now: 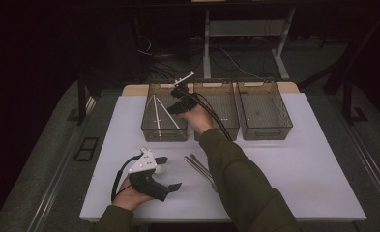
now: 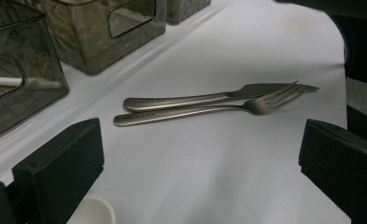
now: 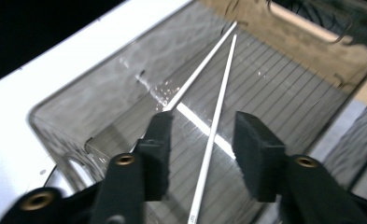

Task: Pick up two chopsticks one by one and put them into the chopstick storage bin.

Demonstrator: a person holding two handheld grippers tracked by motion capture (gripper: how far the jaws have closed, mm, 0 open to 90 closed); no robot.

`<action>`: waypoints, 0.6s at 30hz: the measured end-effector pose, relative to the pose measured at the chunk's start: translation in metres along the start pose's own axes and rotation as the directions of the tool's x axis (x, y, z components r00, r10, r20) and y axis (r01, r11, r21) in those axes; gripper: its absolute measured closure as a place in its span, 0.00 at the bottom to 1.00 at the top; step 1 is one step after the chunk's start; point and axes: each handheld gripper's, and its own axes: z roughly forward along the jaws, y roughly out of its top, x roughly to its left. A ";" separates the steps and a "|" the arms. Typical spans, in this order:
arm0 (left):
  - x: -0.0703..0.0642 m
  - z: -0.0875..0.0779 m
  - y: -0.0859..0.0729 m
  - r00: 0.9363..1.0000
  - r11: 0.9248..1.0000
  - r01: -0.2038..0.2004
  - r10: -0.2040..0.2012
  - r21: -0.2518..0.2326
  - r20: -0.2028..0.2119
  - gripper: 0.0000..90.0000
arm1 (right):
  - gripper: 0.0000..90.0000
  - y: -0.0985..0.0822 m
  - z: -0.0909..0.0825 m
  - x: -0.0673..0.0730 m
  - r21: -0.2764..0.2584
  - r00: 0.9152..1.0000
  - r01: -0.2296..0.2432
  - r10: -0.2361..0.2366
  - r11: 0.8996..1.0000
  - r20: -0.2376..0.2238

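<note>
Two white chopsticks (image 1: 157,113) lie crossed in the leftmost clear bin (image 1: 164,131). My right gripper (image 1: 175,108) hangs over that bin, tilted down into it. In the right gripper view its jaws (image 3: 204,154) stand apart, open, with one chopstick (image 3: 221,102) running between them on the bin floor and touching neither pad; the other chopstick (image 3: 200,70) passes by the left jaw. My left gripper (image 1: 172,172) rests near the table's front left, open with nothing between its jaws (image 2: 200,163). Ahead of it lie a metal fork (image 2: 195,112) and knife (image 2: 195,99), side by side on the white mat.
Two more clear bins, middle (image 1: 226,126) and right (image 1: 265,130), stand in a row beside the left one. The fork and knife (image 1: 197,164) lie by the right forearm. A small white round object (image 1: 159,169) sits under the left gripper.
</note>
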 end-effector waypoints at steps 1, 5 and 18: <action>0.000 0.000 0.000 1.000 1.000 0.001 -0.001 0.000 0.000 0.00 | 0.56 0.000 -0.004 0.001 -0.015 1.000 0.005 -0.005 1.000 0.001; 0.000 0.000 0.000 1.000 1.000 0.003 -0.003 0.002 0.001 0.00 | 0.49 -0.006 -0.022 -0.001 -0.046 0.999 0.007 -0.009 0.999 -0.037; 0.000 -0.001 0.000 1.000 1.000 -0.004 0.004 -0.001 -0.003 0.00 | 0.38 -0.044 -0.070 -0.016 -0.124 0.991 0.040 -0.055 0.992 -0.119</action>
